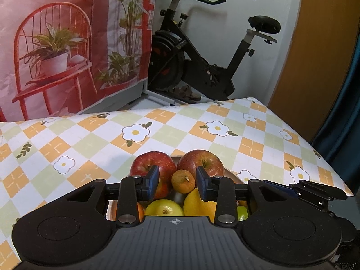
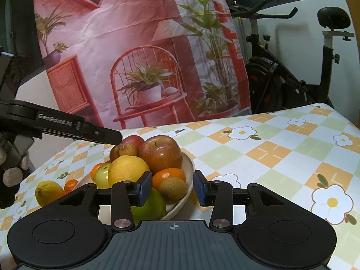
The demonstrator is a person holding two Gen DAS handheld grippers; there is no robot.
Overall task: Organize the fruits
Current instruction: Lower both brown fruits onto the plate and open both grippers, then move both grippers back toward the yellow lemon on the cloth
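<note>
Left gripper, jaws part-open, holding nothing, astride small brown fruit: closing may nudge heaped apples beyond off bowl.

My left hand-held gripper and right hand-held gripper are black, with blue pads, silver screws, ribbed grey decks and a small crosshair mark. At nine o'clock, my dotted knit glove.

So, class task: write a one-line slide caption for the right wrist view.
Open right gripper faces a white bowl heaped with fruit; a lemon lies on the flowered tablecloth.
</note>
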